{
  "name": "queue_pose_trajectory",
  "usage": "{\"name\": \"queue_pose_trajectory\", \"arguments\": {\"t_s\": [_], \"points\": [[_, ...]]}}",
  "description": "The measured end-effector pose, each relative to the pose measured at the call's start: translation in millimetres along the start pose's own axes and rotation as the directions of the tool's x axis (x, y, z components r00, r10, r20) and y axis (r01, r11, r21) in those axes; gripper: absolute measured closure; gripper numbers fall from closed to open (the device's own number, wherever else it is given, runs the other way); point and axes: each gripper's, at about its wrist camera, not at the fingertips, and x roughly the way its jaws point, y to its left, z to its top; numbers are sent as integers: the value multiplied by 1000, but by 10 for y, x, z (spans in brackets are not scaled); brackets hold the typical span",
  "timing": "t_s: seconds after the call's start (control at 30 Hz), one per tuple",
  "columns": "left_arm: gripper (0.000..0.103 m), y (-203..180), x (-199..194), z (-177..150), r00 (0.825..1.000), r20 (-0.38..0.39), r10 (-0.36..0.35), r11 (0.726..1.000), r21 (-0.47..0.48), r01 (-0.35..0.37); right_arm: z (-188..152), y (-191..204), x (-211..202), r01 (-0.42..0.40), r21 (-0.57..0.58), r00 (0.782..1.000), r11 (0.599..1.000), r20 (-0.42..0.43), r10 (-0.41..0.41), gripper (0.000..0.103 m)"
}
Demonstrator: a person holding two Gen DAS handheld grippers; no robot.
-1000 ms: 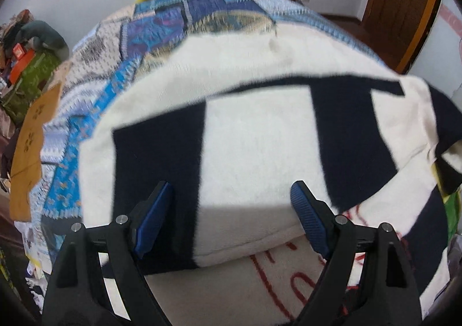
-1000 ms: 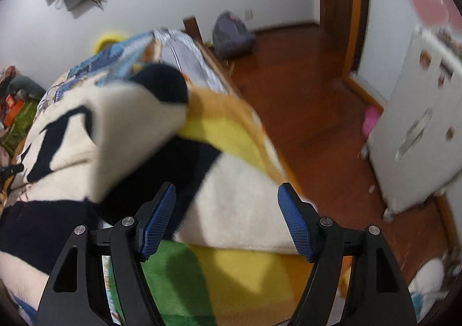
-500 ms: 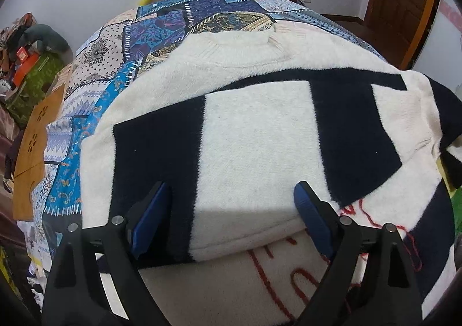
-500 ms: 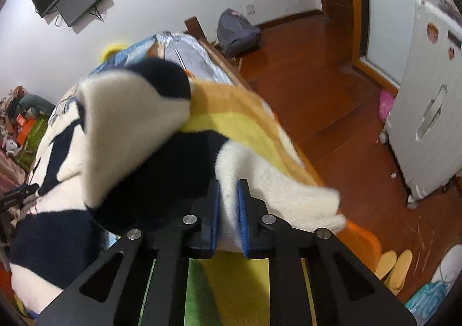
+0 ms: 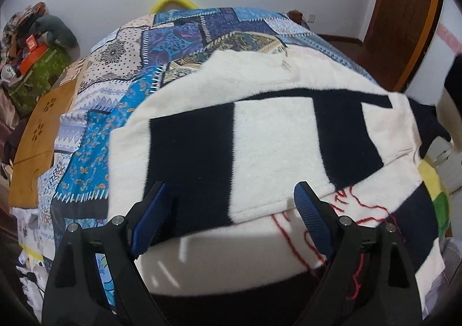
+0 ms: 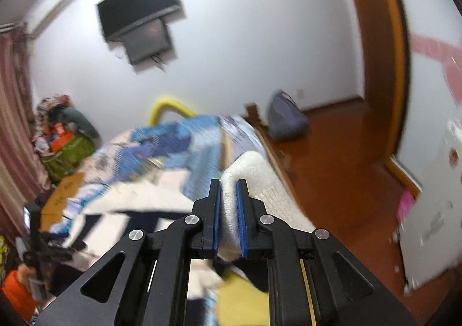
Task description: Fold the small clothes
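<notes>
The cream-and-navy sweater (image 5: 277,135) lies spread on the bed (image 5: 184,37) toward its right edge, one side already turned in over the front. The right claw (image 6: 228,210) is clamped on a cream knit fold, probably the other sleeve (image 6: 254,181), though blur hinders certainty. The left claw (image 5: 231,210) hangs with jaws apart, gripping nothing, above the hem; most folding remains.

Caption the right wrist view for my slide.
Right gripper clamped on a cream sweater fold, lifted above the patchwork bedspread.
</notes>
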Motion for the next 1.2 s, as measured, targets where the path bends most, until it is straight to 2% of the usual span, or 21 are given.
{"name": "queue_pose_trajectory", "arguments": {"t_s": [0.2,0.37,0.5,0.57,0.67,0.77,0.87,0.93,1.03,1.13,1.2], "points": [[15,172,-184,-91,999,34,-8,1000,-18,9,212,691,123,-131,-105,991,986,25,134,94],[15,302,-382,-216,997,76,1,1000,-5,0,180,1316,423,-255,-157,967,954,-26,254,94],[15,485,-546,-327,994,105,-11,1000,-27,14,79,1836,704,-353,-182,935,918,-104,339,94],[15,579,-603,-380,994,111,-13,999,-43,18,-6,2135,855,-411,-188,910,892,-149,388,94],[15,723,-648,-457,994,108,-16,997,-67,23,-111,2482,967,-470,-206,879,858,-195,435,100],[15,841,-638,-519,995,94,-21,995,-94,29,-253,2829,1091,-515,-231,852,826,-249,461,100],[15,913,-599,-552,997,75,-22,993,-115,30,-409,2946,1173,-527,-256,840,810,-300,451,100],[15,926,-576,-548,997,69,-37,991,-125,45,-491,2892,1200,-519,-257,841,815,-320,435,100],[15,883,-545,-499,997,63,-50,990,-129,58,-519,2727,1210,-474,-255,862,843,-329,385,99],[15,738,-521,-401,995,67,-69,992,-101,76,-490,2438,1155,-421,-250,885,872,-322,335,90],[15,600,-503,-339,995,64,-75,995,-67,79,-467,2185,1087,-369,-257,909,893,-302,288,73]]}}
